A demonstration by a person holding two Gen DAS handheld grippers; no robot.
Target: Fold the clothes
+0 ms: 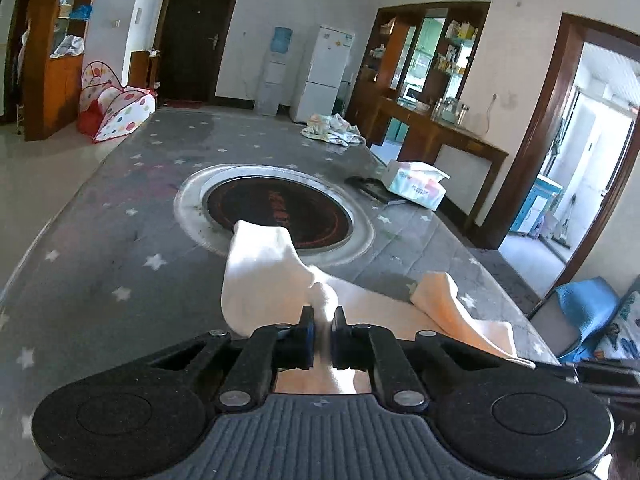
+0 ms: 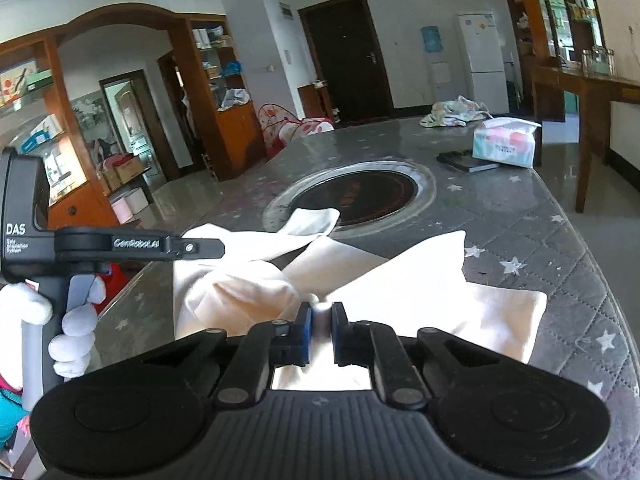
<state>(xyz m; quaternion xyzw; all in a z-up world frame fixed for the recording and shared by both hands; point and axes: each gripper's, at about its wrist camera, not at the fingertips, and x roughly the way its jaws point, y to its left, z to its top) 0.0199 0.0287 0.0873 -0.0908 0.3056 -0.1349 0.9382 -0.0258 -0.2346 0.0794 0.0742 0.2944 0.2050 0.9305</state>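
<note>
Both the left tongs (image 1: 323, 314) and the right tongs (image 2: 321, 312) pinch bunched folds of the cream garment (image 2: 400, 280), lifting it just above the grey star-patterned counter (image 1: 120, 240) near the round inset cooktop (image 1: 280, 210).

Two wrist fisheyes, low over one table, facing the far wall

Each camera sits just behind its own fingers, looking forward along the grey star-printed quilted table cover (image 1: 120, 240) (image 2: 560, 240); both share the round black inset hob with a steel rim (image 1: 280, 208) (image 2: 356, 196), the pastel tissue pack (image 1: 416, 184) (image 2: 504, 144) and the white fridge (image 1: 324, 72) (image 2: 482, 60), with the right view also catching the left gripper's black handle (image 2: 24, 216) from the side.
</note>
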